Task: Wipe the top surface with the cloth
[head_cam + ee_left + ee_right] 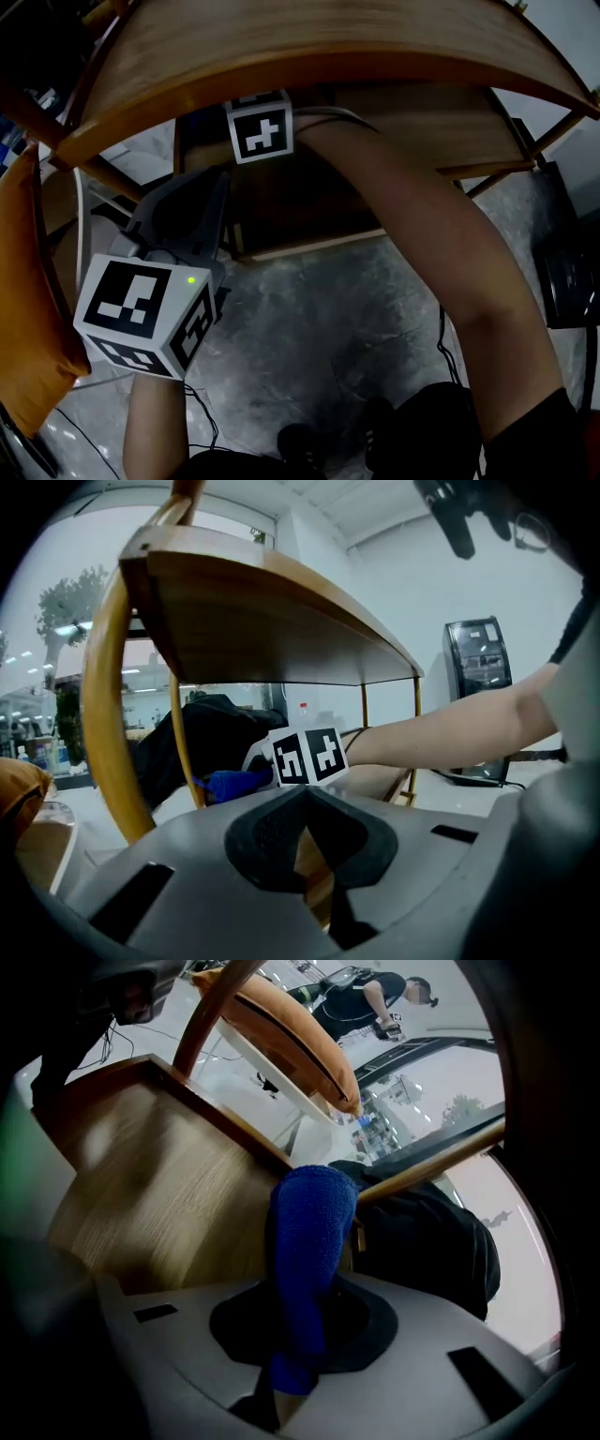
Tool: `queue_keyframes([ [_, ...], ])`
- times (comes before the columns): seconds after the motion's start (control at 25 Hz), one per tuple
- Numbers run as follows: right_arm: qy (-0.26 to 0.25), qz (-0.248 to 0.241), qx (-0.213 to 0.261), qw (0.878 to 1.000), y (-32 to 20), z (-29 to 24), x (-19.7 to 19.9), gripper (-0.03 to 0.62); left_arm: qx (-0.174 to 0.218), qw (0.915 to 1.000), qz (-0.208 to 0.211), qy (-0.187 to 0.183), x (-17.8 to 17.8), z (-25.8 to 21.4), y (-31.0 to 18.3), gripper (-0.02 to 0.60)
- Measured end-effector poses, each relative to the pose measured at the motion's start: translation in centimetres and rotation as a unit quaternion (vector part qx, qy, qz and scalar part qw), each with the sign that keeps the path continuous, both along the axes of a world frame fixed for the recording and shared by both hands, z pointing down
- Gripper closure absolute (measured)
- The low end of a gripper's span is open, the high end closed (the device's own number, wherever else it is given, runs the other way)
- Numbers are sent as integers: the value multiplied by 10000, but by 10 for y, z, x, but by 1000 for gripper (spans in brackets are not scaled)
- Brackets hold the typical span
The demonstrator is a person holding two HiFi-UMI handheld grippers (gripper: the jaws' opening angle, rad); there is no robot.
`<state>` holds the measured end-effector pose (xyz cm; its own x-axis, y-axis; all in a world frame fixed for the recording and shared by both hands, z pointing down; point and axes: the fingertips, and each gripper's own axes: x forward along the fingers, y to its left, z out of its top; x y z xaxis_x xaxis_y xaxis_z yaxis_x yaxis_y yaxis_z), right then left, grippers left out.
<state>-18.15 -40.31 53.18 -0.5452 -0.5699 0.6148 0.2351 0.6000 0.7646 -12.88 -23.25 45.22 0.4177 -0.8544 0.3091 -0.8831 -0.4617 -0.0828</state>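
A blue cloth [314,1222] is clamped upright in my right gripper [312,1277], over the lower wooden shelf [159,1176]. In the head view that gripper reaches under the curved wooden top [309,42]; only its marker cube [258,127] and the forearm show. My left gripper [194,208] is held low at the table's left side, beside a leg, its jaws closed with nothing between them. The left gripper view looks up at the underside of the top [272,621] and shows the right gripper's cube [309,755] with the cloth [230,782] beside it.
An orange cushion [28,309] lies on a chair at the left. A black bag [431,1232] lies on the shelf beyond the cloth. A black device [567,272] stands on the floor at right, and cables [445,342] run across the grey floor.
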Motion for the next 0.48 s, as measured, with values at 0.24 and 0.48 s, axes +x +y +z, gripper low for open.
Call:
queue_keyframes([
  [0.24, 238, 602, -96, 9979, -25, 8, 80, 533, 10, 9984, 491, 279, 52, 0, -15, 572],
  [0.48, 439, 1254, -221, 9909, -46, 13, 175, 533, 15, 9941, 1010, 405, 119, -2, -27, 572],
])
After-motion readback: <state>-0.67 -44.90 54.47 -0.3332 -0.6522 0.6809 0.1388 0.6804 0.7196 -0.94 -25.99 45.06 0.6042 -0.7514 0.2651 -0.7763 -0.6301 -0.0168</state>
